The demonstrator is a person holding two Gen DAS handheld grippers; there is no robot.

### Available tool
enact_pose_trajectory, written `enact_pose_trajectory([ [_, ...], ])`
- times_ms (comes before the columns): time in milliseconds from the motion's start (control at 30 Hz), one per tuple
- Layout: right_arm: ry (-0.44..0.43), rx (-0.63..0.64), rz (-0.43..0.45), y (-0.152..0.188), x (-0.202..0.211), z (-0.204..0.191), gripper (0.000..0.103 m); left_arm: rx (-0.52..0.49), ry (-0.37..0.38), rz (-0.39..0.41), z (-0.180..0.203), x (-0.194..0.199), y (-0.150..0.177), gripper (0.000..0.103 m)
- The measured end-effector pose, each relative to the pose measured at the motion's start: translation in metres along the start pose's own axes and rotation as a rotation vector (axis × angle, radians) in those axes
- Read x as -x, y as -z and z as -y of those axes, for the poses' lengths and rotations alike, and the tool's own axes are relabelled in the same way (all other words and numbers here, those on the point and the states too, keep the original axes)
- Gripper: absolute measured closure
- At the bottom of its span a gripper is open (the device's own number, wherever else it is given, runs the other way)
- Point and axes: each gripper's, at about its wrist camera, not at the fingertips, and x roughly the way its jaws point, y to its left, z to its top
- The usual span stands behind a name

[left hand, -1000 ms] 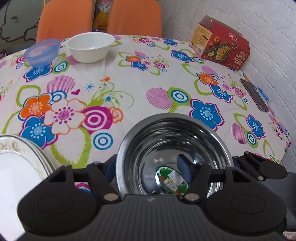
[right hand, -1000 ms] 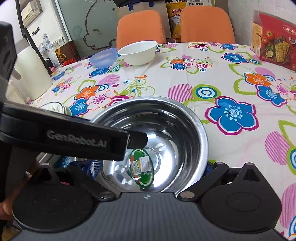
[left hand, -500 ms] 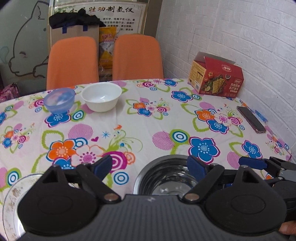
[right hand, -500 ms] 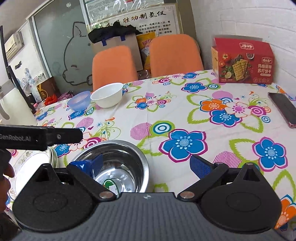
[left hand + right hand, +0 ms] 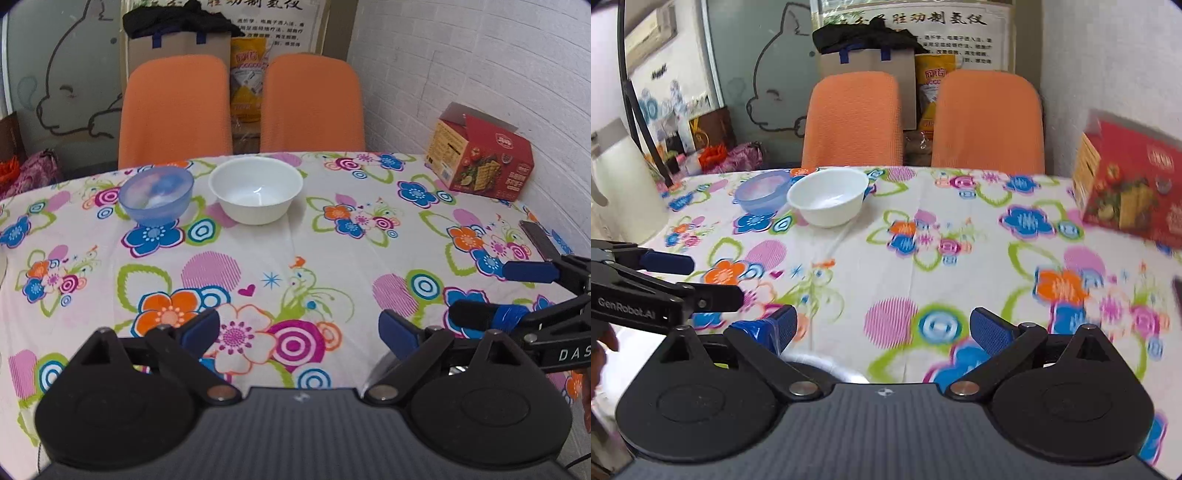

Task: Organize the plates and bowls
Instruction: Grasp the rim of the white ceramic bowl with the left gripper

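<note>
- While both grippers hang above the near part of the flowered tablecloth [image 5: 295,251], neither has anything between its fingers.
- Left gripper [image 5: 299,328]: blue-padded fingers spread wide, nothing held; only cloth shows in the gap.
- Right gripper [image 5: 882,325]: fingers likewise spread wide and empty. A pale curved rim [image 5: 820,363] shows just below its left finger, partly hidden by the gripper body; what it belongs to cannot be told.
- From the left wrist view the right gripper enters at the right edge, its two fingers apart; from the right wrist view the left gripper enters at the left edge, beside a person's fingers [image 5: 605,341].
- White bowl [image 5: 255,195]: upright on the far side of the table, in front of the two orange chairs [image 5: 173,110], well apart from both grippers.
- Blue translucent bowl [image 5: 156,194]: upright, just beside the white bowl on its left; contact between them cannot be told.
- Red cracker box [image 5: 480,158]: far right corner of the table, near the white brick wall [image 5: 480,55], top flap open.
- Dark phone [image 5: 541,240]: flat at the right edge of the table, nearer than the box.
- White jug [image 5: 620,184]: at the far left, seen only in the right wrist view.
- Right wrist view is motion-blurred on its right half.
</note>
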Motion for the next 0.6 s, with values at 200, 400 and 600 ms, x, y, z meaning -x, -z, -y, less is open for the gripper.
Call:
enact_pose_trajectory([
  [200, -0.010, 0.114, -0.037, -0.060, -0.069, -0.011, 0.015, 0.315, -0.021, -0.007, -0.061, -0.039, -0.056, 0.010],
  [400, -0.010, 0.120, -0.063, -0.096, -0.134, -0.011, 0.015, 0.578, -0.004, -0.078, -0.091, -0.086, -0.086, 0.010],
  [600, -0.014, 0.088, -0.074, -0.113, -0.176, -0.006, 0.015, 0.704, -0.040, -0.107, -0.097, -0.121, -0.097, 0.010],
])
